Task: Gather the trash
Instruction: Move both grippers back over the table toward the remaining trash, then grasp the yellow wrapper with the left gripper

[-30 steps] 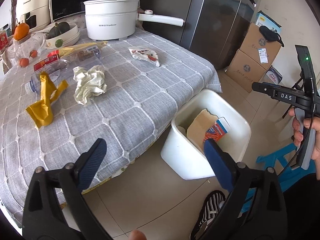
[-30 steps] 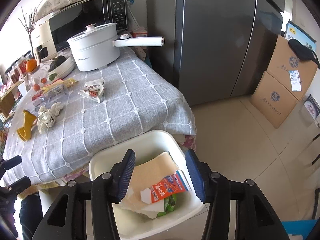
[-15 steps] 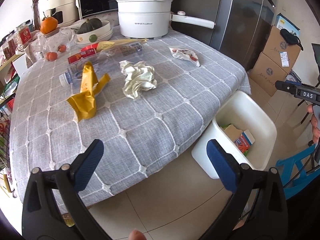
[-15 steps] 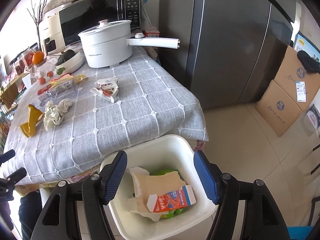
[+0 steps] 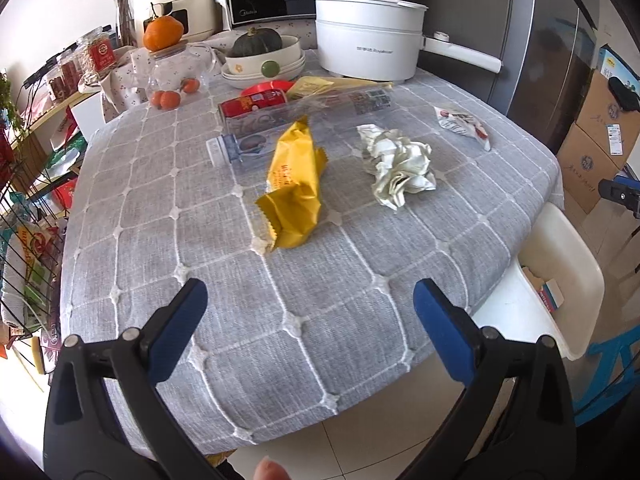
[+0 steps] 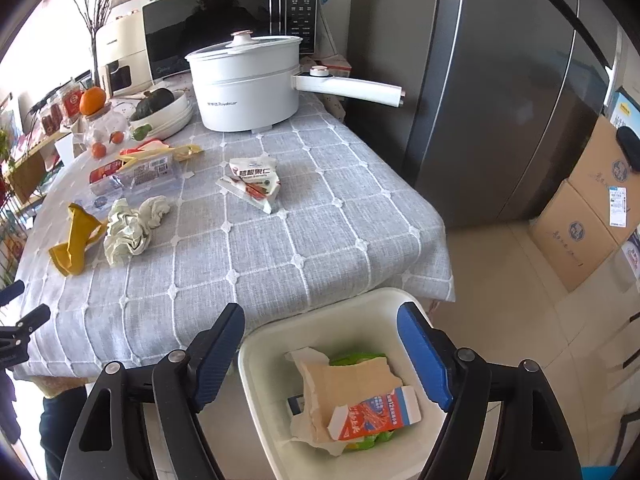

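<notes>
Trash is what the left wrist view looks at first. The left gripper (image 5: 310, 322) is spread wide with nothing in it, over the near edge of the grey checked tablecloth (image 5: 248, 280). Past its tips lies the yellow crinkly snack wrapper (image 5: 294, 188). Just right of the wrapper sits the crumpled white paper ball (image 5: 398, 166). Farther right of the wrapper, near the far corner of the cloth, is the small white and red packet (image 5: 462, 124). A clear plastic bottle (image 5: 248, 146) lies just behind the wrapper. The white plastic bin (image 5: 560, 280) stands on the floor, well to the right of the wrapper and below the table edge.

From the right wrist view, the right gripper (image 6: 320, 352) hangs over that same bin (image 6: 256, 384). Its jaws are opening, and nothing is between them. Torn brown cardboard (image 6: 348, 380) and a red and blue carton (image 6: 376, 416) lie inside the bin.

I think a drop into the bin is just done, and the next pick-up is starting. The left gripper probably needs to go forward and down to the wrapper, close on it, then carry it right to the bin.
</notes>
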Available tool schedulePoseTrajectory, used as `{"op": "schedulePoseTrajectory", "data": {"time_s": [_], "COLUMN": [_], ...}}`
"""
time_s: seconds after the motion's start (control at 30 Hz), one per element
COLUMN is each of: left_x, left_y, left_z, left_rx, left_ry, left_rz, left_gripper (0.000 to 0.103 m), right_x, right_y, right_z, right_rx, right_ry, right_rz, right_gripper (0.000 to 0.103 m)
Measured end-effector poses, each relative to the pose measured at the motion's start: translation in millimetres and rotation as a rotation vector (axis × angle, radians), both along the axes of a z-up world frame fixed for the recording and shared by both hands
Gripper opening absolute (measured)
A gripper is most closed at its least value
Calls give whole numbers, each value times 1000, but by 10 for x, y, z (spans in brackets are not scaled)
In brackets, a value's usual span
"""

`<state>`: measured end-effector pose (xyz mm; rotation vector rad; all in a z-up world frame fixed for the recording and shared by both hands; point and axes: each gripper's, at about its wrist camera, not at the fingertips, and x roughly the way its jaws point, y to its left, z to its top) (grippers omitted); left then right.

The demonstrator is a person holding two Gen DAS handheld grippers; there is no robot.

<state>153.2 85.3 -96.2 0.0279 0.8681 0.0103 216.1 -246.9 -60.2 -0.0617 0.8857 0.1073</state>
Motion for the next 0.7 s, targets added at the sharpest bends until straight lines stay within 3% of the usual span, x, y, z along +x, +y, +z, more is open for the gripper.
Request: {"op": "schedulePoseTrajectory", "data": {"time_s": [0.27,0.4,0.7], "left_x": [171,278,488], "left_y": [299,351,371], "left_z": [-42,-86,-149], "left_rx": [-87,-88,-180], "left_ry": [-39,-8,5], "left_rz": [15,11,-6], "left_gripper": [102,102,98], "right_x": [171,259,423], "right_y": [356,564,1055], "right_z": [-77,-95,-92], "right_rx": [-12,-15,-27], "right_ry": [13,17,14], "right_rz": [50,80,158], "right_gripper": [81,81,81]}}
